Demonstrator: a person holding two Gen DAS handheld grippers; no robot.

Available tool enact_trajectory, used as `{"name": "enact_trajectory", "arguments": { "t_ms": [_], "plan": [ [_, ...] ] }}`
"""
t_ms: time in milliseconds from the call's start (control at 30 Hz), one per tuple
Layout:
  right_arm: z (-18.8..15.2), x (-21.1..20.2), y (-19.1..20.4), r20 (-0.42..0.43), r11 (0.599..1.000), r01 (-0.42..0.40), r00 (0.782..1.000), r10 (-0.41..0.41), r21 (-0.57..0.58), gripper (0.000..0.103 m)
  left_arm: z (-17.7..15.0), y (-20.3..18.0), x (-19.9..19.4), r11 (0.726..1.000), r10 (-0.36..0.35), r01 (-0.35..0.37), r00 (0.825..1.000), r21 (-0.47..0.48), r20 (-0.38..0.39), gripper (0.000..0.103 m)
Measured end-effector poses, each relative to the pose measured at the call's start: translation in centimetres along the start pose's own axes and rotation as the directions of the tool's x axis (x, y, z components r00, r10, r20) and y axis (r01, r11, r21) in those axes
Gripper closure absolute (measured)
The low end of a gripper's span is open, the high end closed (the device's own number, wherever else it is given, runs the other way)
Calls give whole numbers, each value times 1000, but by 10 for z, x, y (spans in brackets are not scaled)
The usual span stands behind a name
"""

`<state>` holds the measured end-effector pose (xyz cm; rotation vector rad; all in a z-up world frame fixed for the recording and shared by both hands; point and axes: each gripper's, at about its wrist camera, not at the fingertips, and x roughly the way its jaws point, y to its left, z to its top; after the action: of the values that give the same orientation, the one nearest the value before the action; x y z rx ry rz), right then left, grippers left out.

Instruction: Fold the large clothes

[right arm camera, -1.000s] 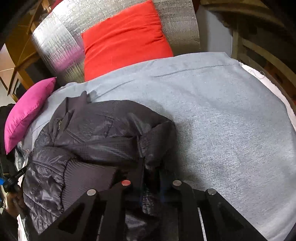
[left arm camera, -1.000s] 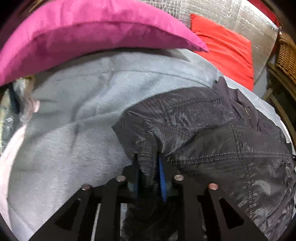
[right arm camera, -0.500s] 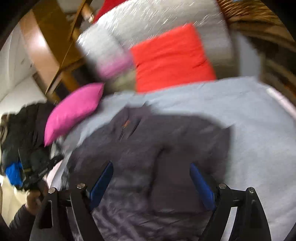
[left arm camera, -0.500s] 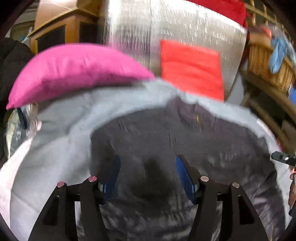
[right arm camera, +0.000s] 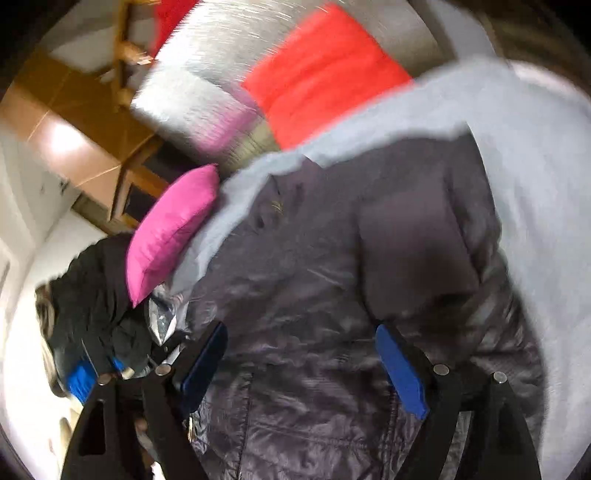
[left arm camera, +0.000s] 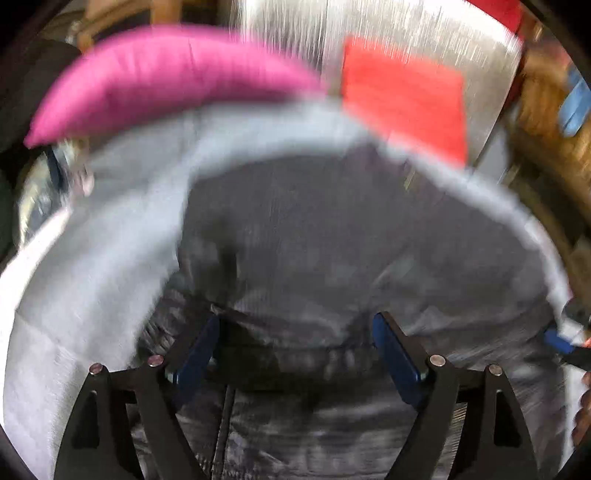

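A dark grey quilted jacket (left arm camera: 332, 240) lies on the grey bed cover (left arm camera: 96, 266), with both sleeves folded in over its body. It also shows in the right wrist view (right arm camera: 325, 280). My left gripper (left arm camera: 295, 343) is open and empty, hovering above the jacket's near part. My right gripper (right arm camera: 301, 354) is open and empty too, above the jacket's lower half. Both views are blurred by motion.
A pink pillow (left arm camera: 166, 77) and a red pillow (left arm camera: 402, 96) lie at the far end by a silver padded headboard (left arm camera: 413, 33). Dark clothes (right arm camera: 92, 295) are piled at the bed's left side. Wooden furniture (right arm camera: 74, 122) stands behind.
Both grippers were shut on the jacket's sleeve cuffs a second ago. They have let go, opened wide and pulled back above the jacket.
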<state>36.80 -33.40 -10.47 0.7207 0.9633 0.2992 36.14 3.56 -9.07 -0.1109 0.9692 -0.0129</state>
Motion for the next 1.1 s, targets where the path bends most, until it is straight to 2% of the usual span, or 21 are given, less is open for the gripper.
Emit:
{"name": "enact_trajectory", "arguments": {
  "t_ms": [67,133,200,300,467,567,633,800,900,967,1033,1100],
  "plan": [
    [1,-3,-15,-4,992,-72,997,73,107,18,-5,3,-15,1000,0,0,1000,-17,26,18],
    [-4,-26,-4,19,995,-85,996,84,58,18,-7,3,-37,1000,-27,27,998,-4,56,18],
    [-14,-59,12,37,997,-66,997,68,-51,18,-15,7,-61,999,-40,40,996,6,82,18],
    [-35,-100,12,72,995,-36,997,42,-89,18,-39,22,-99,999,-37,36,993,10,117,18],
    [-99,-157,-31,57,997,9,998,-5,-80,18,-105,77,-149,998,-16,22,994,-55,108,17],
    [-151,-184,-60,34,998,40,999,-38,-43,18,-139,109,-154,996,12,-6,997,-94,71,17],
    [-179,-191,-73,18,999,41,999,-41,-20,18,-163,127,-160,990,14,-8,999,-138,41,17],
    [-229,-185,-82,-37,1000,-6,999,6,-1,18,-212,146,-162,969,-52,45,998,-245,-20,17],
    [-246,-177,-77,-48,1000,-15,999,14,-22,17,-225,144,-160,963,-87,70,995,-260,-53,17],
    [-251,-175,-72,-48,999,-26,999,24,-28,17,-225,141,-163,962,-114,101,993,-254,-37,17],
    [-253,-176,-68,-53,999,-27,998,25,-36,17,-225,136,-161,964,-123,103,990,-245,-67,17],
    [-254,-176,-66,-48,998,-25,999,22,-52,18,-227,131,-158,971,-117,94,989,-220,-93,28]
  ]
}}
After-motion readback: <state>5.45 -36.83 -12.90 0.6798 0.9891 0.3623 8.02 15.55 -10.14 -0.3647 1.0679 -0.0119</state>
